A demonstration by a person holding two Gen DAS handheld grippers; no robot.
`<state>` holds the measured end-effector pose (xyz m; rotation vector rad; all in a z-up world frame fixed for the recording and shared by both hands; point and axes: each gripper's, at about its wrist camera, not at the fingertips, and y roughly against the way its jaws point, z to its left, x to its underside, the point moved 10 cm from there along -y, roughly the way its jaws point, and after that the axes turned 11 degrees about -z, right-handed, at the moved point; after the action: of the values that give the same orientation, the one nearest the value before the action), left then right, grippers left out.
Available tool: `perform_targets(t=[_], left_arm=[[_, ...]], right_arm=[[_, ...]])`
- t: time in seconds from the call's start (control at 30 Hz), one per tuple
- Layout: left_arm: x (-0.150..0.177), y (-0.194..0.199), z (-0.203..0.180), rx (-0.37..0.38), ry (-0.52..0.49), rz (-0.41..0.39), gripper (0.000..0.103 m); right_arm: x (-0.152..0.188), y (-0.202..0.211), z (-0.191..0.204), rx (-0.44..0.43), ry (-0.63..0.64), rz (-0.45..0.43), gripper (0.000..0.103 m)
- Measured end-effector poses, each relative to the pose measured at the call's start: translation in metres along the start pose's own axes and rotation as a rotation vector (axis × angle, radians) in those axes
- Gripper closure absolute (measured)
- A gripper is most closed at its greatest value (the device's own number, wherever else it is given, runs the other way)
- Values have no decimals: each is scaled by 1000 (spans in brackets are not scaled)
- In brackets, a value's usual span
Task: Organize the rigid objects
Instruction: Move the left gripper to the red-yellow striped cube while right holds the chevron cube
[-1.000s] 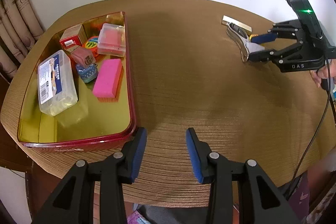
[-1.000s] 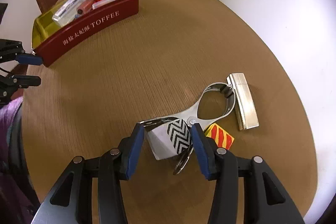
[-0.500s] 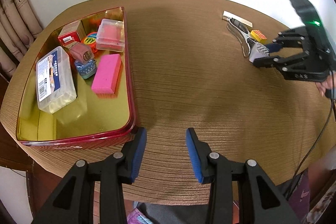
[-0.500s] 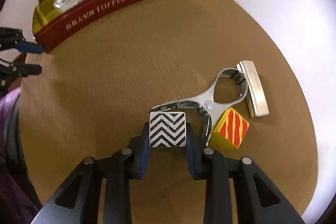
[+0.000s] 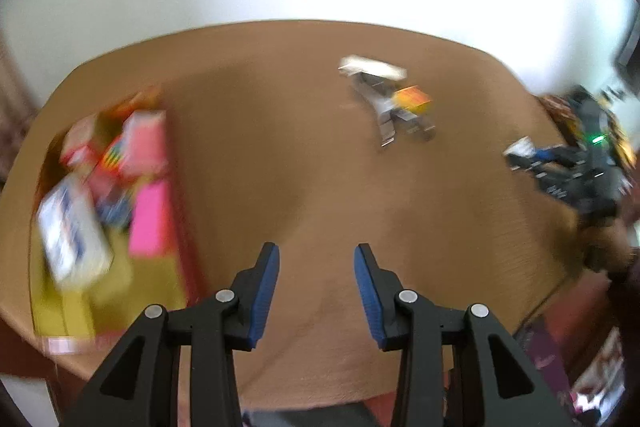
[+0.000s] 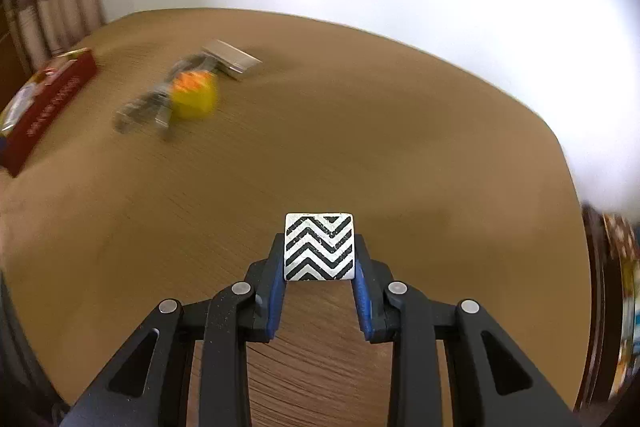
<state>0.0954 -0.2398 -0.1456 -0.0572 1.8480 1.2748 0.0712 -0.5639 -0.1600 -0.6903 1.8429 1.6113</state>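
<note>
Black-and-white chevron cube [image 6: 319,247] pinched in the right gripper [image 6: 319,269], whose fingers just closed on it.
Left gripper [image 5: 316,285] fingers spread, empty; bare tabletop [image 6: 380,131] open toward twelve o'clock, red tin [image 6: 52,103] at ten.

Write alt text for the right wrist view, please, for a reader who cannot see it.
The right hand-held gripper grips a zigzag cube over a brown table. Farther off, blurred, lie a yellow cube, a metal clamp and a silver bar, with a red tin at the left edge.
</note>
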Motion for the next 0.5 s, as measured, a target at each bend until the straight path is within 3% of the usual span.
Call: perform_targets(t=[0.1, 0.3, 0.5], left_arm=[[-38, -12, -19, 87, 5, 35, 63], [-97, -43, -64, 293, 147, 134, 63], [-128, -88, -109, 291, 91, 199, 63]], right_arm=[[4, 5, -15, -1, -51, -25, 76], [8, 9, -18, -33, -97, -57, 76], [6, 9, -12, -70, -116, -73, 76]])
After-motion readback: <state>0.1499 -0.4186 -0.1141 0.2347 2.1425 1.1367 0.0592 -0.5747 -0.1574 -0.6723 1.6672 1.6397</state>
